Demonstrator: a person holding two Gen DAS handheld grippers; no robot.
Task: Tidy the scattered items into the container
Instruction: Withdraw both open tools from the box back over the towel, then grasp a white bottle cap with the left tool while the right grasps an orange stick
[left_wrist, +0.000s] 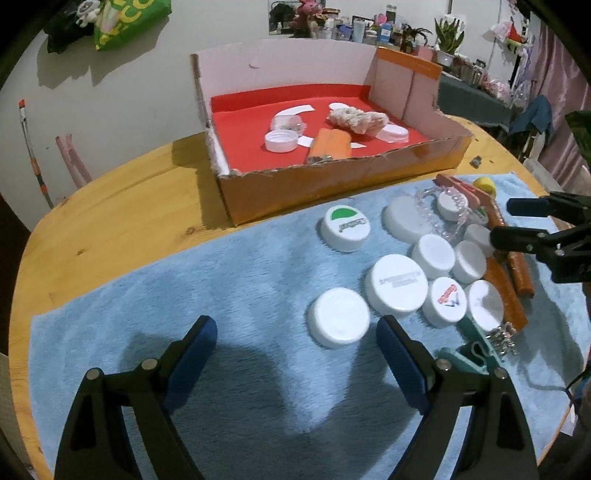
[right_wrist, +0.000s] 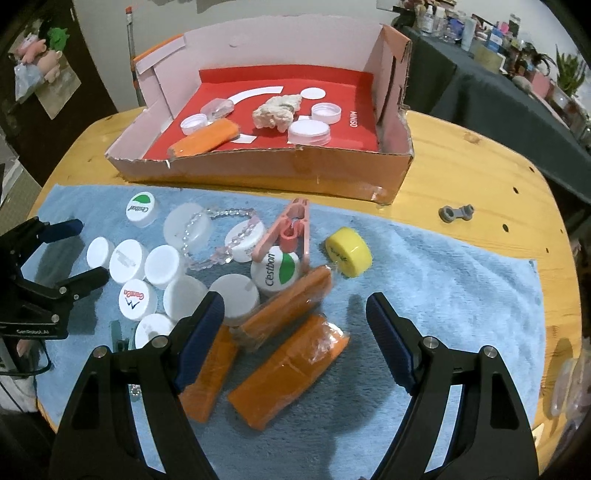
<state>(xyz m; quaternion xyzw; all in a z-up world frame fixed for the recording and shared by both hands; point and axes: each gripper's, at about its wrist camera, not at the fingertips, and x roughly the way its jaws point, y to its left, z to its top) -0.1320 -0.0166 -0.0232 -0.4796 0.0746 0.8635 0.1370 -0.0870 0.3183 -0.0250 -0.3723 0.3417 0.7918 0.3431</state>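
Note:
A cardboard box (left_wrist: 332, 181) with a red floor stands at the back of the table; it also shows in the right wrist view (right_wrist: 258, 170). It holds a few caps, an orange packet (right_wrist: 205, 142) and a pale crumpled lump (right_wrist: 275, 110). Several white bottle caps (left_wrist: 397, 284) lie scattered on a blue towel (left_wrist: 221, 280), with orange packets (right_wrist: 291, 373), a pink clothespin (right_wrist: 288, 229), a clear bead bracelet (right_wrist: 221, 236) and a yellow cap (right_wrist: 349, 251). My left gripper (left_wrist: 295, 343) is open above the towel, near a plain white cap (left_wrist: 339, 322). My right gripper (right_wrist: 295, 317) is open over the orange packets.
The round wooden table (left_wrist: 122, 221) carries the towel and box. A small grey part (right_wrist: 456, 213) lies on the bare wood at the right. A teal clip (left_wrist: 469, 350) and a metal chain (left_wrist: 504, 338) lie beside the caps. Cluttered shelves stand behind.

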